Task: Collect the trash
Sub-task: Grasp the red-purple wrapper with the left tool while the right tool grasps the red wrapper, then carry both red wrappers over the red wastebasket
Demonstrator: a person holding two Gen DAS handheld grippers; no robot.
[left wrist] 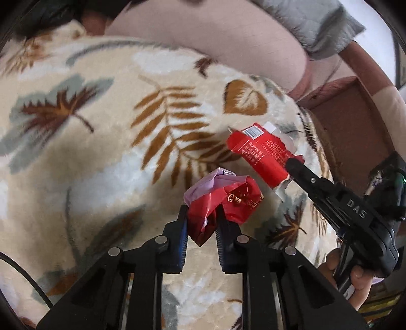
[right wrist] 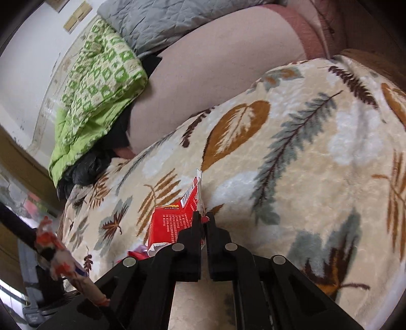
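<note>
Left tool (left wrist: 201,218): fingers narrowed onto a crumpled red wrapper (left wrist: 228,205) with gold print; a wad of pale lilac paper (left wrist: 213,181) is bunched in with it, sticking out past the fingertips. Bundle is lifted clear above the leaf-pattern blanket (left wrist: 101,152).

Right tool (right wrist: 204,220): fingers nearly together, pinching the torn edge of a red carton (right wrist: 175,215) with white text and a barcode. Carton hangs tilted over the blanket (right wrist: 304,165), just beside the left tool's bundle.

Containers: nothing bin-like in either view.

View differences:
- Left wrist shows the right tool (left wrist: 294,162) from the side, its tip on the carton (left wrist: 261,152), plus the person's hand (left wrist: 355,276) on its grip. Carton's open, ragged end shows white lining.
- Right wrist shows a green patterned quilt (right wrist: 99,83), grey quilted cover (right wrist: 165,17) and pink sofa cushion (right wrist: 215,71) behind the blanket. A red scrap peeks by the carton's lower edge, too hidden to identify.
</note>
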